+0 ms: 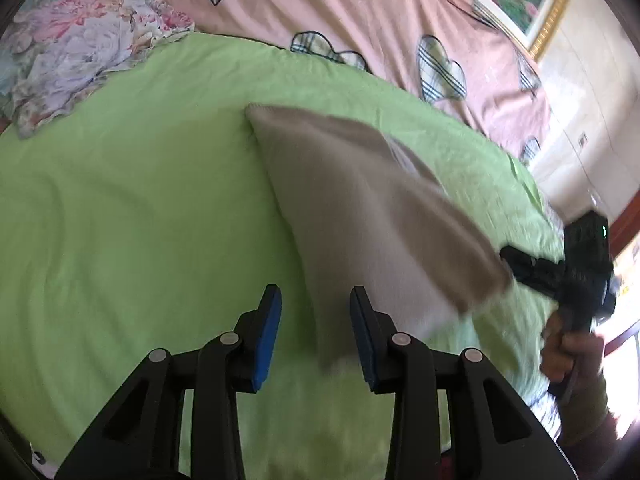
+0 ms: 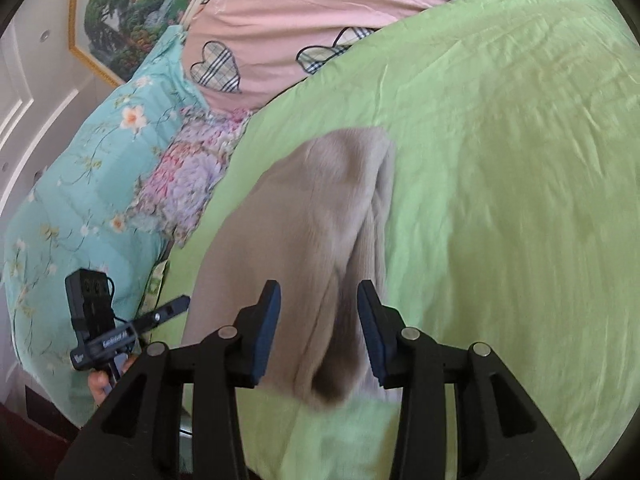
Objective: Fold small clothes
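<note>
Spreading across most of both views is a wrinkled light-green bedsheet, with a pink cover printed with plaid hearts behind it. Only the right wrist view shows the broad turquoise floral quilt and a white panelled door at its left edge; the gold-framed landscape painting appears in both views, larger there. Only the left wrist view shows a bright window area at its right edge.

On the green sheet lies a beige knitted garment, folded into a long strip and blurred at its near end. In the left wrist view it runs from the middle toward the lower right, its near end just beside the right-hand pad of the left gripper. The jaws stand partly apart with only the sheet between them, holding nothing. The right gripper shows there at the cloth's far corner, a hand on its handle.

In the right wrist view the garment's near end lies between the parted blue pads, which do not press on it; whether it touches them is unclear through the blur.
</note>
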A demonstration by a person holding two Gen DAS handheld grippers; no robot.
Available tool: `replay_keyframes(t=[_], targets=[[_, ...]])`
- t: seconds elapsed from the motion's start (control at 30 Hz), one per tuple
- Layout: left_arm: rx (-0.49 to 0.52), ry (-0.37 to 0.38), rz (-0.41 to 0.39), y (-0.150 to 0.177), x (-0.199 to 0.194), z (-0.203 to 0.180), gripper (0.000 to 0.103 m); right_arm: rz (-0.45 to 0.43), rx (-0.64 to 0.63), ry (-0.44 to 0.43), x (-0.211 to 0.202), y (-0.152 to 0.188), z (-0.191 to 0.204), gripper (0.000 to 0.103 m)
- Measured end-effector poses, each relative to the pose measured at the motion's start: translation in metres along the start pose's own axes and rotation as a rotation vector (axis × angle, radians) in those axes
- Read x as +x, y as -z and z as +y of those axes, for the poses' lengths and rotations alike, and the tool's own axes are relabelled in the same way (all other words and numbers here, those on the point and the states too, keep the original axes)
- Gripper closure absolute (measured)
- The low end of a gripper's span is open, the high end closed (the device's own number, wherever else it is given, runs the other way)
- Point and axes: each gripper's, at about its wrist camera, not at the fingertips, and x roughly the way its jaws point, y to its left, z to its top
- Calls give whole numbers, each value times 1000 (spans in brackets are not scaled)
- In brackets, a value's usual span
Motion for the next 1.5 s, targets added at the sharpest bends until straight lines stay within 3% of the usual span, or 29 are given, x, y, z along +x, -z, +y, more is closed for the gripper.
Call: replay_keyframes(t=[0.1, 0.2, 0.4, 0.53, 0.57, 0.6, 0.63, 0.73, 0.8, 0.83, 0.87, 0.9, 1.0, 1.07, 1.13, 1.3, 1.5], targets=[[37, -27, 1, 33, -5, -9, 60, 8, -31, -12, -4, 16, 3, 62], [91, -113, 11, 48, 6, -20, 59, 23, -45, -15, 1, 27, 3, 61], [114, -133, -42, 43, 16, -33, 56, 20, -77, 7, 7, 29, 12, 61], [111, -187, -67, 36, 25, -28, 54, 12, -90, 28, 7, 31, 16, 61], [102, -198, -75, 37, 26, -26, 59, 11, -91, 29, 7, 31, 16, 61], [98, -200, -78, 34, 30, -22, 73, 11, -94, 34, 8, 31, 17, 61], [90, -182, -74, 34, 32, -19, 80, 12, -97, 37, 8, 31, 17, 61], [71, -161, -77, 34, 32, -17, 90, 26, -127, 70, 15, 30, 20, 61], [88, -172, -84, 33, 31, -20, 92, 41, -141, 98, 22, 33, 24, 61], [93, -175, -84, 32, 30, -22, 92, 55, -144, 107, 25, 34, 24, 72], [91, -174, -80, 31, 30, -22, 93, 84, -144, 111, 30, 32, 24, 89], [83, -170, -71, 30, 29, -22, 93, 95, -142, 113, 29, 29, 25, 98], [50, -163, -41, 26, 28, -18, 94, 0, -181, 49, -4, 9, 42, 98], [27, -154, -30, 27, 28, -17, 94, -37, -205, 54, -20, 0, 48, 98], [7, -142, -24, 27, 28, -16, 94, -27, -226, 84, -24, -4, 44, 98], [-28, -128, 21, 32, 35, -11, 95, 101, -223, 232, 13, 18, 9, 98], [-112, -74, 53, 33, 43, 8, 95, 101, -134, 229, 31, 33, -9, 98]])
